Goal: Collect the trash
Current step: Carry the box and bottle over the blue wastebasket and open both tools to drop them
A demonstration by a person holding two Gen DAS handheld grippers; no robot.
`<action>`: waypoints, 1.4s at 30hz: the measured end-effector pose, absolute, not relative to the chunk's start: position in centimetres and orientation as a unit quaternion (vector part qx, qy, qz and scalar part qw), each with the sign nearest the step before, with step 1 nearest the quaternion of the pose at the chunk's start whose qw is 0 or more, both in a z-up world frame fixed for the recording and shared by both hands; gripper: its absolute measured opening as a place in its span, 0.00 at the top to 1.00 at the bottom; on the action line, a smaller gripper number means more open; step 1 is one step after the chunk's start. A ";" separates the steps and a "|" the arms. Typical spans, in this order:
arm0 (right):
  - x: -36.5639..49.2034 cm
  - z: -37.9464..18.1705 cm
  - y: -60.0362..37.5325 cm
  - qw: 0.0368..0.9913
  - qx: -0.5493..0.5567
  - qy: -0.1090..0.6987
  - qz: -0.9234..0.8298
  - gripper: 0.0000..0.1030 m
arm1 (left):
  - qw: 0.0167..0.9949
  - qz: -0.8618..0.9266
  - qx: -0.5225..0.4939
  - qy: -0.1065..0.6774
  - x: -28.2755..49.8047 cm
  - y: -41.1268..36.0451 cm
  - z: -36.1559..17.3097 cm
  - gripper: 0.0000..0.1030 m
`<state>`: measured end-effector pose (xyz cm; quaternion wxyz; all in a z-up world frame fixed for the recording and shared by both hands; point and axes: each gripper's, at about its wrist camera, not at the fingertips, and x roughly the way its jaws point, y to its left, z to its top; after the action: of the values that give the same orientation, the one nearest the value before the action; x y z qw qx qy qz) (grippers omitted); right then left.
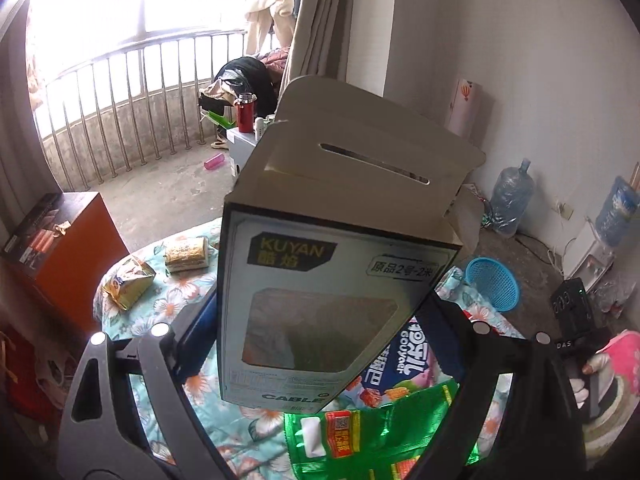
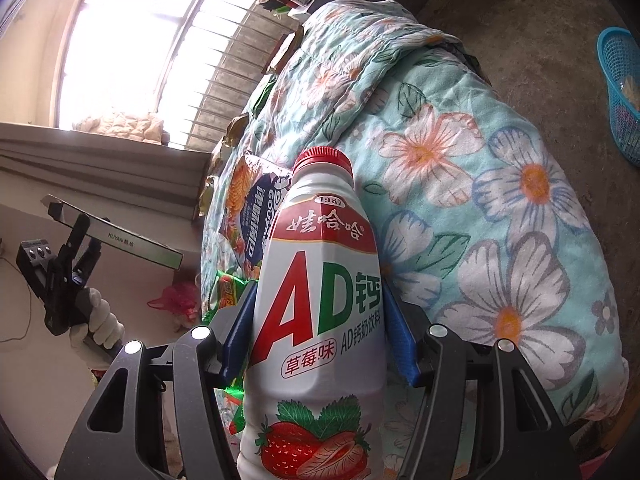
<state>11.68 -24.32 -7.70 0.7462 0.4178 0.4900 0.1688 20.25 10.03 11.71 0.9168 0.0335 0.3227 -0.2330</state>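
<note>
My left gripper (image 1: 320, 344) is shut on an empty black-and-grey cable box (image 1: 320, 272) with its top flap open, held above the floral quilt (image 1: 188, 292); it also shows from the side in the right wrist view (image 2: 120, 240). My right gripper (image 2: 318, 320) is shut on a white AD calcium milk bottle (image 2: 320, 320) with a red cap, held upright over the quilt (image 2: 480, 200). A green wrapper (image 1: 380, 432), a blue snack bag (image 1: 404, 364) and gold snack packets (image 1: 128, 280) lie on the quilt.
A blue plastic basket (image 1: 494, 282) stands on the concrete floor right of the bed; it also shows in the right wrist view (image 2: 620, 92). An orange box (image 1: 68, 248) is at the left. Water jugs (image 1: 512, 196) stand by the wall. A railing (image 1: 132, 112) lines the window.
</note>
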 end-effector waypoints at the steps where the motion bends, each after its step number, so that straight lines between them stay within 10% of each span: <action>1: 11.5 -7.5 -24.6 0.747 0.423 0.484 0.171 0.44 | 0.915 -0.240 0.027 0.324 20.0 9.9 11.9 0.17; 28: -0.3 -2.0 -44.3 0.823 0.503 0.262 0.029 0.44 | 0.830 -0.424 0.028 0.361 20.0 -16.7 11.8 0.17; 42: -4.1 -10.2 -54.2 0.779 0.580 0.219 -0.091 0.44 | 0.735 -0.495 0.068 0.458 23.6 -40.4 2.6 0.17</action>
<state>-4.12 -54.18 -10.22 0.7792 0.5801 0.2194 -0.0907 23.57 -40.39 2.58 0.7352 0.0680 0.4579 -0.4952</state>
